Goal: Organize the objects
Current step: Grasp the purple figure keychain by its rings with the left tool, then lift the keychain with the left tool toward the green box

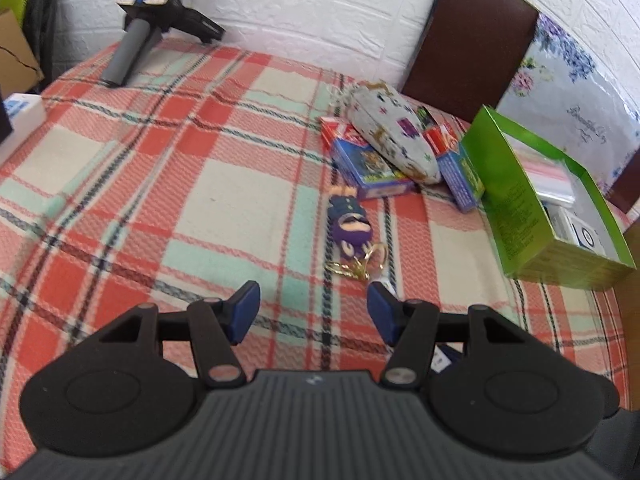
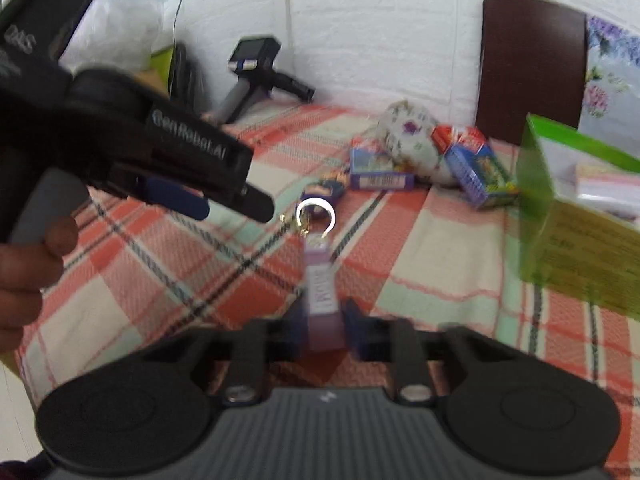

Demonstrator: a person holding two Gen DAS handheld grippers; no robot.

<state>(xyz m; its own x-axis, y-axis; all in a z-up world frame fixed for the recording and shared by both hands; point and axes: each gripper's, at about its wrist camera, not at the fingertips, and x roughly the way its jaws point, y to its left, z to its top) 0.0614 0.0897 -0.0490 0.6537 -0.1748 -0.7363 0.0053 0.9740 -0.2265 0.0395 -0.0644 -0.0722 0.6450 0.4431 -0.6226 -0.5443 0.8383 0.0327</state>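
Note:
My right gripper is shut on a purple tag keychain with a silver ring at its far end, held above the plaid cloth. My left gripper is open and empty, low over the cloth; it also shows in the right wrist view at left. A purple figure keychain lies just beyond the left gripper; it also shows in the right wrist view. A green open box stands at the right, holding packets. A patterned pouch lies on several small card boxes.
A plaid cloth covers the table. A black handheld device leans at the far left by the white wall. A brown chair back stands behind the table. A white box sits at the left edge.

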